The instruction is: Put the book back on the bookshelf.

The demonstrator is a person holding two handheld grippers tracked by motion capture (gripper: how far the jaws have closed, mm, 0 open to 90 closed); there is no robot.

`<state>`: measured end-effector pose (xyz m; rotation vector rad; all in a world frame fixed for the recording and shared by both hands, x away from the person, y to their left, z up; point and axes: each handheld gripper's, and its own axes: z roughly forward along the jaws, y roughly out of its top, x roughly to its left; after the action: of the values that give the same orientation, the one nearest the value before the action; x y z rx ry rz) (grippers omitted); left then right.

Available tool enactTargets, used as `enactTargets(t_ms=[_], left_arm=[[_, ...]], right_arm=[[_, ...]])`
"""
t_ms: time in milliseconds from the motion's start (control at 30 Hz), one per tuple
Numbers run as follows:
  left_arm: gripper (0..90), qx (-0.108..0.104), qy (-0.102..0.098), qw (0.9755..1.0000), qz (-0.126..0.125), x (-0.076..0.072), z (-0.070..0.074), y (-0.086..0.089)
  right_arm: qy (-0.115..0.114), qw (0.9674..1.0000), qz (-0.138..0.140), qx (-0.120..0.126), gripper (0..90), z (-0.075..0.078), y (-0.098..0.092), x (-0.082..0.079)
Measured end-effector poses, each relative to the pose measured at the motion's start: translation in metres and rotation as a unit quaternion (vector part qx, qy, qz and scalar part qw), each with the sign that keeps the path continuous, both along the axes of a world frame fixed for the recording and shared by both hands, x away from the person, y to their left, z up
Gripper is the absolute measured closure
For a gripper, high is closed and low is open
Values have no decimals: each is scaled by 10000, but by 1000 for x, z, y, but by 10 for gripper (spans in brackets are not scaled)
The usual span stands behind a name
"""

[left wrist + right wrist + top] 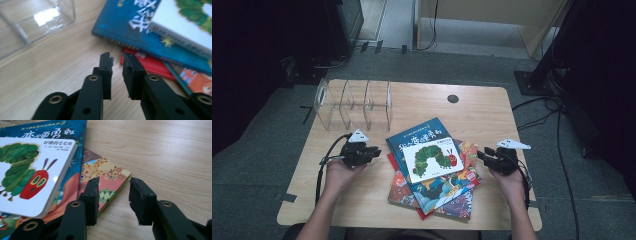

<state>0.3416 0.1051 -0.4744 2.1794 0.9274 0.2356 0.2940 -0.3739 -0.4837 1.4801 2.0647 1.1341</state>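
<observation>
Left gripper [117, 61] jaws nearly together, nothing between; book stack [434, 170] just ahead-right of it. Right gripper [113, 192] half spread, empty, stack to its left. Top caterpillar book [27, 172] looks stiff, light, glossy; grip its free edge. The high view adds the clear organizer [353, 104] on the tabletop [482, 107].

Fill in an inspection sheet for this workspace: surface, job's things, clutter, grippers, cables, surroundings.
Surface: wooden table, round grommet hole near the far edge.
Job's things: stack of picture books, white caterpillar book on top; clear divided rack behind, nothing in it.
Clutter: nothing seen.
Grippers: left gripper beside the stack, jaws narrowly apart, nothing between; right gripper at the stack's other side, jaws open, nothing between.
Cables: black cable trails from the left gripper; more on the floor.
Surroundings: grey floor, dark stands.
</observation>
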Motion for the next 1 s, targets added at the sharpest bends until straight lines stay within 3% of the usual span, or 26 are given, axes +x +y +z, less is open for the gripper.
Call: enactTargets(t_ms=[133, 233, 533, 667, 767, 933, 1000], left_arm=[[900, -65, -6, 9997, -247, 1, 6, -12], [900, -90, -15, 9992, -380, 3, 10, -21], [900, -338, 4, 9978, -570, 13, 11, -36], [900, -526, 87, 9966, -635, 20, 10, -39], [900, -544, 60, 9966, -613, 26, 6, -42], [900, -409, 203, 9969, -645, 35, -4, -49], [900, -353, 163, 9969, -677, 36, -5, -51]], right_arm=[[-16, 9999, 58, 129, 675, 4, 4, -13], [-123, 9998, 126, 72, 684, 6, 10, -25], [59, 9992, 401, 32, 838, 6, 28, -45], [45, 9989, 457, -21, 866, 6, 33, -51], [48, 9985, 545, -67, 879, 3, 39, -55], [143, 9983, 569, -17, 879, -1, 42, -55], [168, 9981, 587, -22, 879, -4, 43, -54]])
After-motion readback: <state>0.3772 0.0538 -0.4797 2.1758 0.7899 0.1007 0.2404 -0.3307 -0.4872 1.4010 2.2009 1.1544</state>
